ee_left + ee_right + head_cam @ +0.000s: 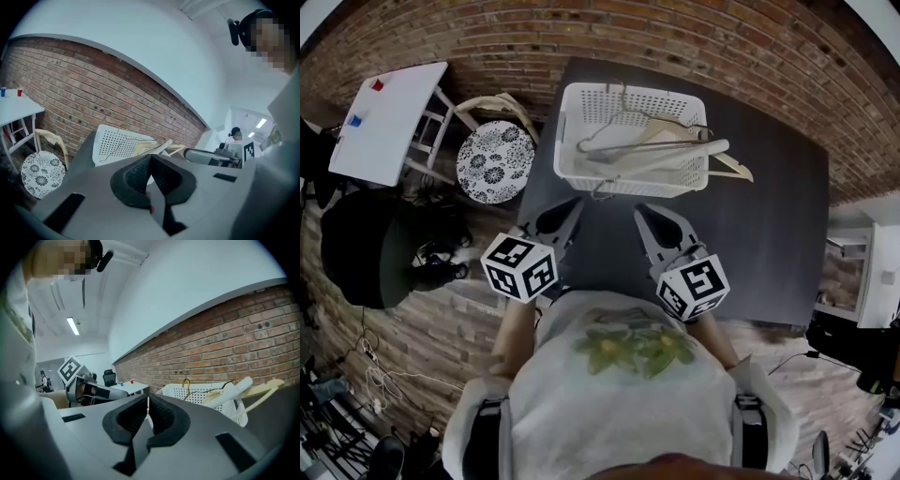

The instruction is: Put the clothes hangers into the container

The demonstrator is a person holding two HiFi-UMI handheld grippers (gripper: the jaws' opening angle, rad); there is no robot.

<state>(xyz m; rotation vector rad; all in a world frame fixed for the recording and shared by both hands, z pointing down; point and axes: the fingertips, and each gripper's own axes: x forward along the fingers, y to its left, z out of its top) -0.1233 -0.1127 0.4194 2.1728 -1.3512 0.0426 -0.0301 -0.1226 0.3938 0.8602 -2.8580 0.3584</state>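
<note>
The left hand-held gripper [570,208] and right hand-held gripper [645,217] are clenched empty (tips together); hangers [667,150] lie in the container [619,181] at twelve o'clock.

Your basket [630,141] is white and perforated, the table [769,225] dark grey, the hangers [733,170] pale wood, the stool [494,161] black-and-white floral, the wall [694,37] red-brown brick.

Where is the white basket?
In the head view the basket sits at the table's far edge, by the brick wall, with hangers inside.
</note>
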